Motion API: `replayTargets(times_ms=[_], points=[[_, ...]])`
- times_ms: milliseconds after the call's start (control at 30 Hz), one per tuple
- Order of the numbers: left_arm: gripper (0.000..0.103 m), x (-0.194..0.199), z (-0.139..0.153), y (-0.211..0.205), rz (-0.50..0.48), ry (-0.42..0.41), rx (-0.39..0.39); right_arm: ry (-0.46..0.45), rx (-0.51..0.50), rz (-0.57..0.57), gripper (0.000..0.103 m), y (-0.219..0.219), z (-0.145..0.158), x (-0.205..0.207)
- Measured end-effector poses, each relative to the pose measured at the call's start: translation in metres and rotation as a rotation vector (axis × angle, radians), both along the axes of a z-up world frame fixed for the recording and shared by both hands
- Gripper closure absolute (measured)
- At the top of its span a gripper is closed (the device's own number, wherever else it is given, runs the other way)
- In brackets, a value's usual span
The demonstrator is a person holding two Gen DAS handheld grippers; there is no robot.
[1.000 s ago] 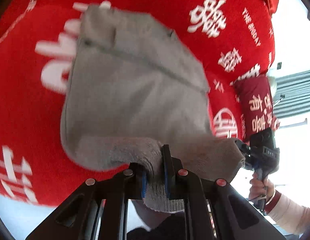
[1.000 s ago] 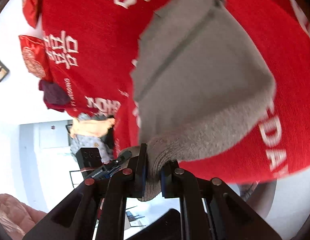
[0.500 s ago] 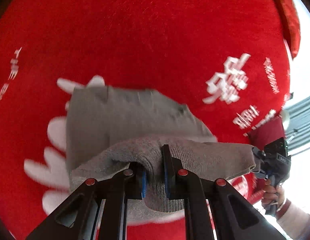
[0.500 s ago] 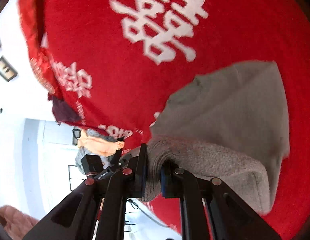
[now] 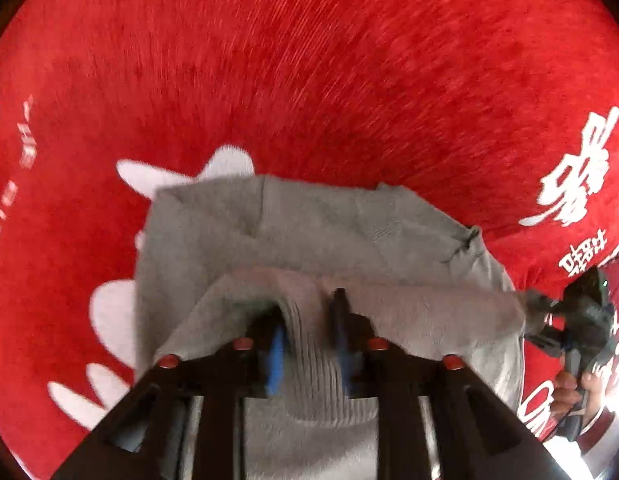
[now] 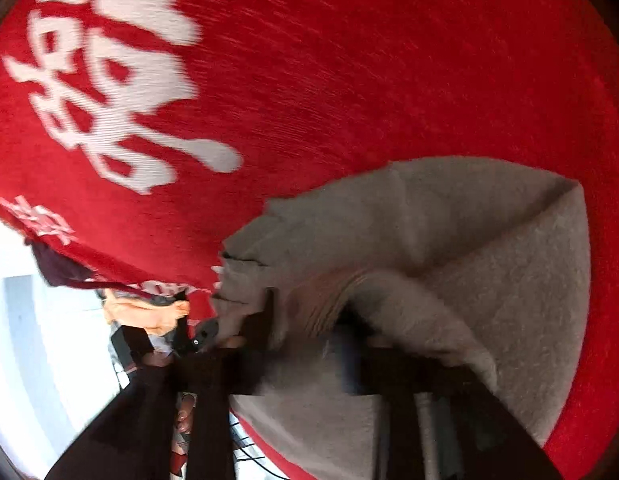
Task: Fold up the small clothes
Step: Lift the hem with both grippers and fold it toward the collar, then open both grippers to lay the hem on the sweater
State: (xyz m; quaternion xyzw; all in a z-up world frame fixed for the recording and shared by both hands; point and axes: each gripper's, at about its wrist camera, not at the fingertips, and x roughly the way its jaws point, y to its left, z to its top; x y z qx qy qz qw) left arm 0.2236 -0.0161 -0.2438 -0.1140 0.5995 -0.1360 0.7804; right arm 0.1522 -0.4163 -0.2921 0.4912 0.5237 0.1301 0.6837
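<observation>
- Left gripper (image 5: 309, 340) pinches the grey garment's (image 5: 309, 236) ribbed edge; right gripper (image 6: 309, 336) pinches the same edge.
- Fold in hand, over the red blanket (image 5: 309, 60).
- Next, likely: lay the edge flat, let go.

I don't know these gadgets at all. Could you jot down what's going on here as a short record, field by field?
Activity: folding a small grey garment on a red blanket with white characters.
Left gripper: shut on the garment's ribbed edge.
Right gripper: blurred, appears shut on the same edge, further along.
Garment state: the gripped edge is doubled over the lower layer, which lies flat on the blanket.
Also visible: the person's hand on the right gripper's handle.
Image quality: right wrist view is motion-blurred.
</observation>
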Motion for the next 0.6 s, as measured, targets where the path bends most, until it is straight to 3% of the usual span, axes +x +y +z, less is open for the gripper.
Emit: replayTargets(times_ms=[67,233,300,433,600], points=[[0.037,-0.004,0.018,0.003,0.009,-0.043,0.042,-0.042,0.012,-0.016,0.043,-0.004,0.011,-0.001],[0.036,-0.009,0.039,0.015,0.016,-0.081,0.05,-0.062,0.002,-0.026,0.047,-0.014,0.029,-0.003],[0.036,-0.011,0.029,0.007,-0.037,-0.056,0.105,-0.051,-0.035,0.045,0.064,-0.004,0.031,-0.004],[0.036,-0.012,-0.001,-0.014,-0.096,-0.003,0.098,0.004,-0.119,0.136,0.064,0.016,0.019,0.001],[0.036,0.012,-0.027,-0.032,-0.066,-0.023,0.156,0.076,-0.236,0.089,0.064,0.011,0.001,0.005]])
